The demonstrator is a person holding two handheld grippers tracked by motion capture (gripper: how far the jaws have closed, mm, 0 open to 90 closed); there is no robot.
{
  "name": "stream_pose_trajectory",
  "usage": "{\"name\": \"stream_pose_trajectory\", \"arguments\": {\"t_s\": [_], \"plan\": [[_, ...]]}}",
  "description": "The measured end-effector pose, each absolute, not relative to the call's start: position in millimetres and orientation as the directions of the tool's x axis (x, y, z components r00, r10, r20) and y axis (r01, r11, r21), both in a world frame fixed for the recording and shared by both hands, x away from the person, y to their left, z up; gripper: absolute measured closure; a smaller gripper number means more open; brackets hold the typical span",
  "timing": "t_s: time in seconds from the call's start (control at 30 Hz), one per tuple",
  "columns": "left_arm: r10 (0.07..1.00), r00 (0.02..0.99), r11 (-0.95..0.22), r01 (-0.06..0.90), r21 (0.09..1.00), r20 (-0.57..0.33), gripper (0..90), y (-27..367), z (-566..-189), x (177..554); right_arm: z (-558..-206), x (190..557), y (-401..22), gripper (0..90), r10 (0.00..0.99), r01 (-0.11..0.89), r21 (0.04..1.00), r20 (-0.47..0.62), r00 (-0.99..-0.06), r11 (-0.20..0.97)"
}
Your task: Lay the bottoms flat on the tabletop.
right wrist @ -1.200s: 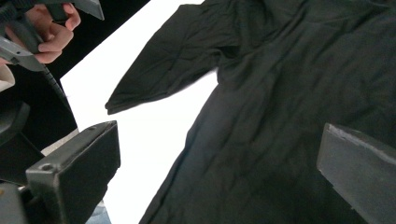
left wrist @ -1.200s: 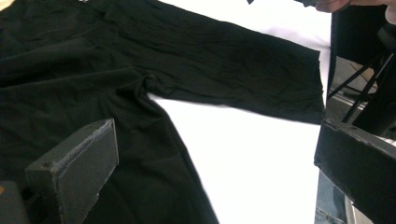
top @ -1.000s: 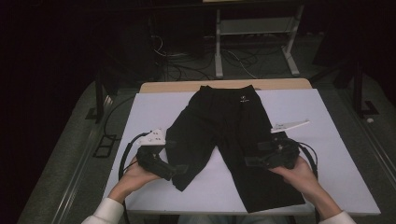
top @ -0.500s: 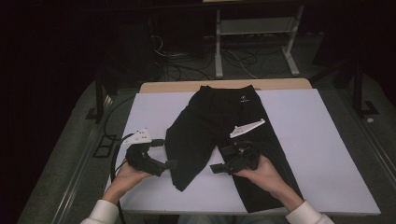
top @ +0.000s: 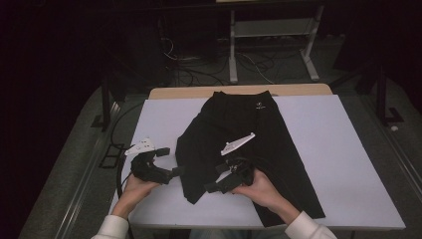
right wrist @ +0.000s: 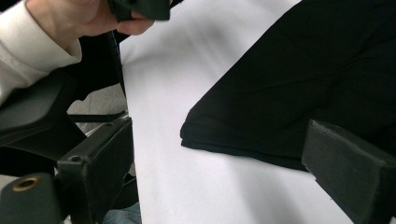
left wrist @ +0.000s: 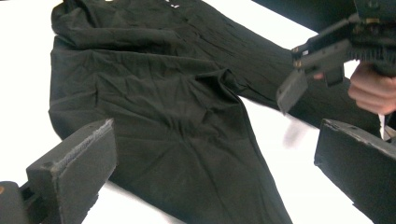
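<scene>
Black shorts lie spread on white table, 1 leg folded toward centre. Left gripper jaws apart, beside folded edge. Right gripper jaws apart, over cloth, gripping nothing.

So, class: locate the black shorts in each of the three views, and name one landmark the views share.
High view: black shorts lie mid-table.
Left gripper view: they spread from top left down to bottom centre.
Right gripper view: a folded leg end lies at right.
Shared landmark: the white table.
</scene>
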State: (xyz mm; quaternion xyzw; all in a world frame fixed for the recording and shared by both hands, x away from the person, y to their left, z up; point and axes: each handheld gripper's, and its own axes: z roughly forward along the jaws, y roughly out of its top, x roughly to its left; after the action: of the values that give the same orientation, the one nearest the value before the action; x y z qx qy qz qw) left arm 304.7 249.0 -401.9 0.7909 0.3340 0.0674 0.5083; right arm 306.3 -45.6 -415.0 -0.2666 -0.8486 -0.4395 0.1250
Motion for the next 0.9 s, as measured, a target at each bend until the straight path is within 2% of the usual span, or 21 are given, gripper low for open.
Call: {"name": "stream_pose_trajectory", "arguments": {"t_s": [0.1,0.43,0.8,0.9], "plan": [[0.603,0.76,-0.237,0.463,0.854,-0.245,0.0,250.2,-403.8,305.1,-419.7,305.7,-38.2,13.8,0.324,0.558,0.68,0.454,-0.83,0.476],[0.613,0.748,-0.232,0.476,0.848,-0.252,0.0,252.8,-409.9,305.3,-436.1,301.3,-15.2,18.3,0.291,0.541,0.662,0.458,-0.84,0.519],[0.631,0.734,-0.231,0.488,0.841,-0.253,0.0,256.5,-415.4,304.9,-451.3,295.8,5.6,33.5,0.278,0.509,0.655,0.43,-0.859,0.558],[0.638,0.726,-0.223,0.493,0.841,-0.256,0.0,258.8,-417.0,304.8,-454.8,293.9,9.7,34.9,0.28,0.489,0.657,0.403,-0.871,0.574]]}}
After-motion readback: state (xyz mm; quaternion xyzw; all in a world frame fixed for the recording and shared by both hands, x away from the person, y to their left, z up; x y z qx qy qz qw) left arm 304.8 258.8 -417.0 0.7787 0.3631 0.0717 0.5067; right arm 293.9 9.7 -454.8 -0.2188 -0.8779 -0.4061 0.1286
